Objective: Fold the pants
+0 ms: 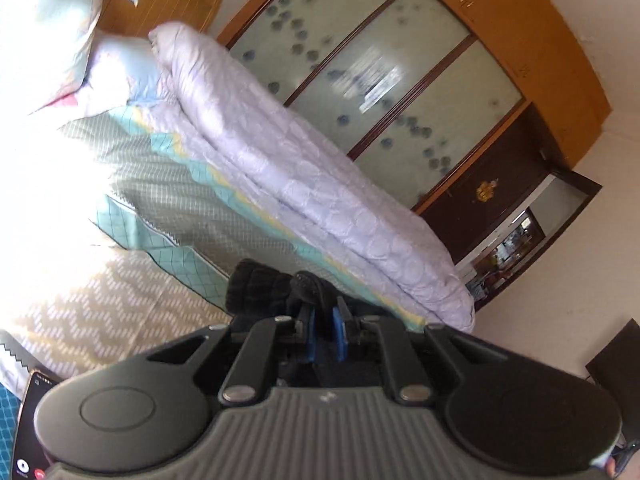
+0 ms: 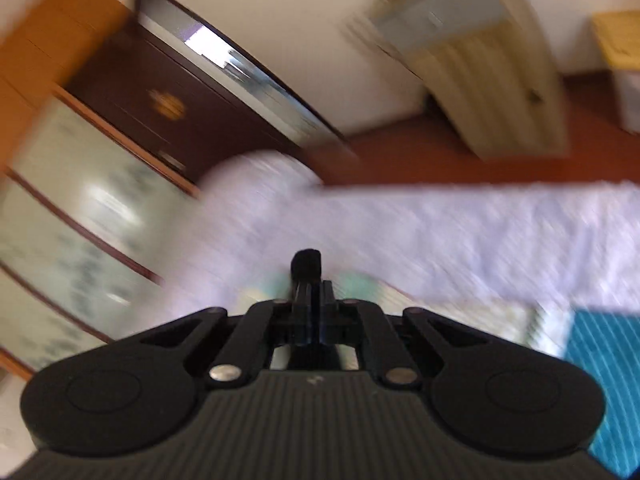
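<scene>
In the left wrist view my left gripper is shut on black pants fabric, a ribbed dark bunch that sticks out just past the fingertips, held above the patterned bed sheet. In the right wrist view my right gripper is shut on a small tuft of the black pants that shows above the closed fingers. This view is motion-blurred. Most of the pants are hidden below both grippers.
A rolled lilac quilt lies along the bed's far side, also in the right wrist view. Pillows lie at the head. A wardrobe with frosted doors stands beyond. A phone lies on the bed. A teal cloth is at right.
</scene>
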